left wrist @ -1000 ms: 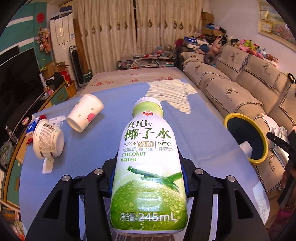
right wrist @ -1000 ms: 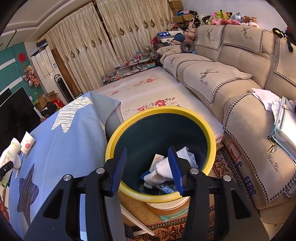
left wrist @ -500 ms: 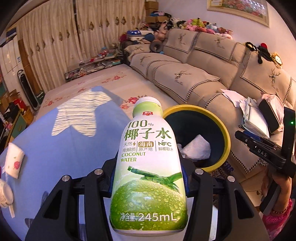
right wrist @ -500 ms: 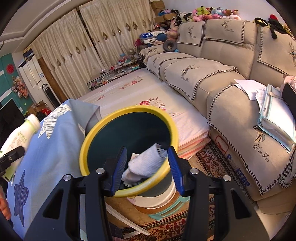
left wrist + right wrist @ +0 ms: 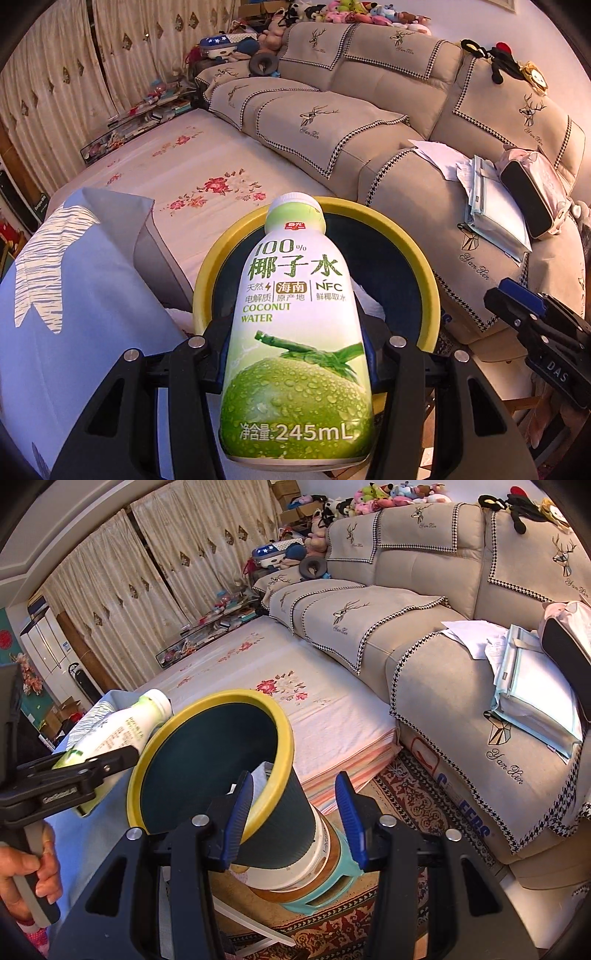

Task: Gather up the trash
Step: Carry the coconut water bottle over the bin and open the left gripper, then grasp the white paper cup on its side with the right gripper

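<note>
The left gripper (image 5: pixel 295 354), clamping the coconut water bottle (image 5: pixel 295 332), has swung from the table to the yellow-rimmed bin (image 5: pixel 428 280) straight ahead, ready to drop, while the right gripper (image 5: pixel 295 812) gapes empty.

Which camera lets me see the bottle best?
The left wrist view: the bottle fills the middle, label facing us, between the left gripper's fingers. The right wrist view shows it only small, sideways by the bin.
</note>
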A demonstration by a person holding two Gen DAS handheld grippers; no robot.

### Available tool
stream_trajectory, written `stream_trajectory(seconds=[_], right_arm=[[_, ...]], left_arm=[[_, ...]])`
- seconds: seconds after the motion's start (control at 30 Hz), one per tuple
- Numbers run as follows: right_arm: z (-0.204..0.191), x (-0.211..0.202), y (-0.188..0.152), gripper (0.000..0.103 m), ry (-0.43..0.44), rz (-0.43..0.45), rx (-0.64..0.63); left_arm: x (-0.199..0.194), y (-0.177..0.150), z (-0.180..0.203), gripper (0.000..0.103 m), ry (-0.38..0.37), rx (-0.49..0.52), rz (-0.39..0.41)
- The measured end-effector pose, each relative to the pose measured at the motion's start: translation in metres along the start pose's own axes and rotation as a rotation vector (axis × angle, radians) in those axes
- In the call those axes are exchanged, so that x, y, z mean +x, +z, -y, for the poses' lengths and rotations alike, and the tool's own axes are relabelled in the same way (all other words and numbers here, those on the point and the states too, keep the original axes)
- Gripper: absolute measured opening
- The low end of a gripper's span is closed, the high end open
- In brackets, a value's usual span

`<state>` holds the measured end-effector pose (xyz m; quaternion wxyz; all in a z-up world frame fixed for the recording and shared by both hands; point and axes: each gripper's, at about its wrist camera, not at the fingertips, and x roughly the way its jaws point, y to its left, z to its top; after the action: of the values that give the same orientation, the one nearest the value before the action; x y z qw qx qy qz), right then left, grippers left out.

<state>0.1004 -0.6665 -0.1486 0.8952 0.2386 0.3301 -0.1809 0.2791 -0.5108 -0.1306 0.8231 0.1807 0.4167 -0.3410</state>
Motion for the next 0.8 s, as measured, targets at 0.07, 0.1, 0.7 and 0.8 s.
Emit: stream_trajectory(seconds=[0.07, 0.1, 0.7, 0.8], right_arm=[[0.0, 0.001, -0.001, 0.044, -0.001, -0.004, 0.005], [0.0, 0.0, -0.001, 0.044, 0.001, -0.005, 0.006], [-0.106, -0.001, -0.003, 0.045, 0.128, -0.026, -0.173], [-0.144, 0.0, -0.003, 0.047, 0.169, -0.033, -0.237]], left_arm=[[0.004, 0.004, 0.0, 0.062, 0.028, 0.002, 0.025], [0.004, 0.006, 0.0, 0.067, 0.044, 0.002, 0.036], [-0.176, -0.131, -0.134, 0.084, 0.256, -0.189, 0.278], [-0.196, -0.169, -0.172, 0.084, 0.334, -0.244, 0.271]])
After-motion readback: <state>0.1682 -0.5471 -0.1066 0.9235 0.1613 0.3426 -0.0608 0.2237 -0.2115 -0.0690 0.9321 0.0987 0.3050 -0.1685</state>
